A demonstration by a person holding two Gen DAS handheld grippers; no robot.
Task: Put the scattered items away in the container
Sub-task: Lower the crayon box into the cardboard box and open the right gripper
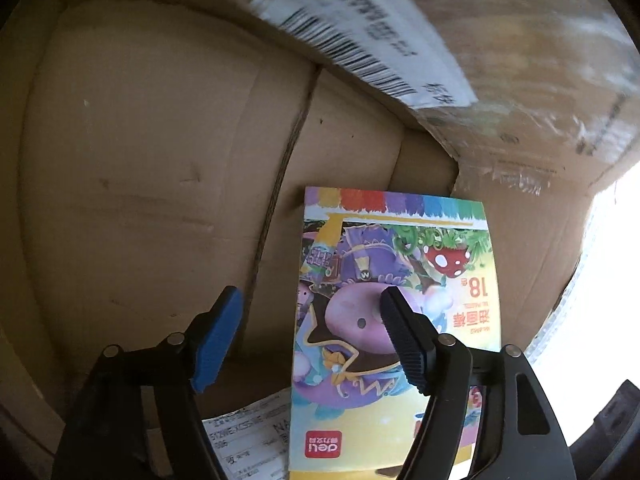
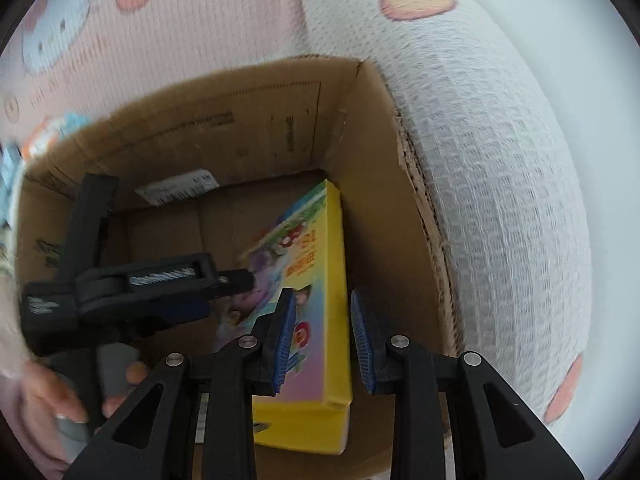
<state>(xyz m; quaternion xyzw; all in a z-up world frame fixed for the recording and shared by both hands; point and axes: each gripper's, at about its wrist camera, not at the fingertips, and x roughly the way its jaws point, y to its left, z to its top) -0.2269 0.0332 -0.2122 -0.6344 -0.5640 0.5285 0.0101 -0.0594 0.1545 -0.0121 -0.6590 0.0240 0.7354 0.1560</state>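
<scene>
A colourful crayon box (image 1: 348,360) with a yellow side (image 2: 336,248) lies in the bottom of an open cardboard box (image 2: 240,120), against its right wall. My left gripper (image 1: 311,300) is down inside the cardboard box (image 1: 140,160), open, its fingers spread just above the crayon box's cover with nothing held. In the right wrist view the left gripper (image 2: 236,280) reaches in from the left, held by a hand (image 2: 60,392). My right gripper (image 2: 322,296) hangs above the carton pointing down, jaws nearly together with only a narrow gap and nothing between them.
A white shipping label (image 1: 368,28) is stuck on a carton flap, and another label (image 1: 248,444) lies on the carton floor. White quilted bedding (image 2: 500,160) with round prints presses against the carton's right side. Pink printed fabric (image 2: 180,20) lies behind it.
</scene>
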